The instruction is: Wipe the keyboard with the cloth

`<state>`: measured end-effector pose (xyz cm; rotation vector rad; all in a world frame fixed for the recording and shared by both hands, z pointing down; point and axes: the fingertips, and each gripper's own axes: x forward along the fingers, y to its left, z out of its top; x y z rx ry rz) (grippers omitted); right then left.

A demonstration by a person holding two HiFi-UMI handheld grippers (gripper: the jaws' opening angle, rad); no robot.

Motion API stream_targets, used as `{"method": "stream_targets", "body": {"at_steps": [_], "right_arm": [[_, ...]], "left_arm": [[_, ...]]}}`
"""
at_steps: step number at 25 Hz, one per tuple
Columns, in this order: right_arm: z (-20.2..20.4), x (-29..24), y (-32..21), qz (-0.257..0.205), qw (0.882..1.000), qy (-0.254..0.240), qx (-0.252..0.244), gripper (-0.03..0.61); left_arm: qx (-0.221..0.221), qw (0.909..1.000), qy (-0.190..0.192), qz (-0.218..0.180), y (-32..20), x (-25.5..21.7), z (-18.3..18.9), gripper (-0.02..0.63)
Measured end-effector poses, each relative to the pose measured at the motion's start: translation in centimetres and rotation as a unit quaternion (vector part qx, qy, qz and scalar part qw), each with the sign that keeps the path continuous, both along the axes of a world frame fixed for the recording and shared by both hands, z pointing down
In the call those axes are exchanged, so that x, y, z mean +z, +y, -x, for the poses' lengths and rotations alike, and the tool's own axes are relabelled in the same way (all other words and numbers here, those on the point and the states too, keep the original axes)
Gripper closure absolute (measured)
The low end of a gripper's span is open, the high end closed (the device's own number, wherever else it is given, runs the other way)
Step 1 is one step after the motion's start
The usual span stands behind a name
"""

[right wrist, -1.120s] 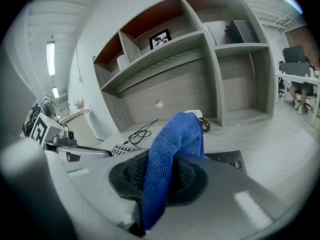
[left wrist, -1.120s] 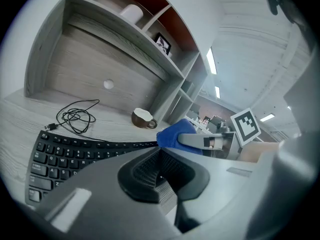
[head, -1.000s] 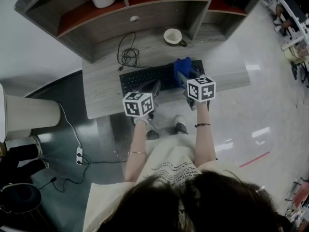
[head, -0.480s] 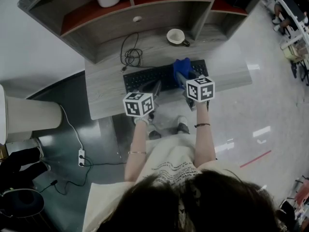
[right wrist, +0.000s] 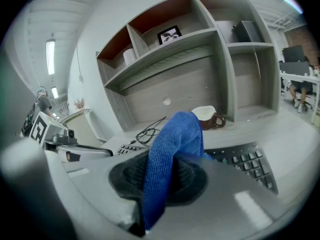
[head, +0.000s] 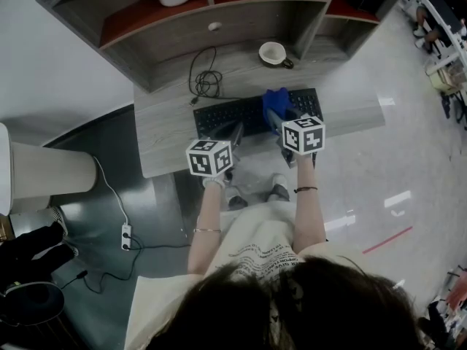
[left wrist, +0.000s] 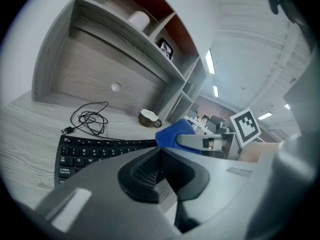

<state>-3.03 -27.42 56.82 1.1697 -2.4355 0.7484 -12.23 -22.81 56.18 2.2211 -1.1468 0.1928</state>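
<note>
Keyboard point(head: 233, 115) is lying black along the front of the desk point(head: 164, 141) in the head view. You are holding the blue cloth point(head: 276, 100) over its right half with your right gripper point(head: 279, 119), which is putting the cloth where a wipe can begin. Whether it is actually touching the keys I cannot tell from up here. Your left gripper point(head: 235, 131) is hovering at the keyboard's near edge, left of the middle, probably placed to steady the board. A coiled cable point(head: 206, 82) and a mug point(head: 273, 52) are sitting behind the keyboard, apart from it, so they are leaving the stroke path free.

In the left gripper view, the jaws are pressing together with nothing between them, so this gripper is carrying nothing. The left-hand keys point(left wrist: 85, 151) are showing just beyond the tips, and the cloth is bulging at the right with a finger of the other gripper lying across it.

In the right gripper view, the jaws are clamping the cloth point(right wrist: 172, 149). It is rising from between the pads and folding forward into a rounded wad. Pinching it low like this is leaving a soft lump out front, so cloth rather than hard jaw tips is likely to meet the keys. The keyboard's right end is showing below and to the right, with the mug behind it.
</note>
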Motion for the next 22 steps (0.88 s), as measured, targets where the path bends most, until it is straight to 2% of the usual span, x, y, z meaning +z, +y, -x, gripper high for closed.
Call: {"method": "stream_targets", "body": {"at_steps": [22], "right_arm": [[5.0,-0.2,1.5,-0.006,1.000,-0.013,-0.015,0.520]], "left_arm": [[-0.017,0.9998,-0.010,-0.005,2.0,-0.1,4.7,0.612]]}}
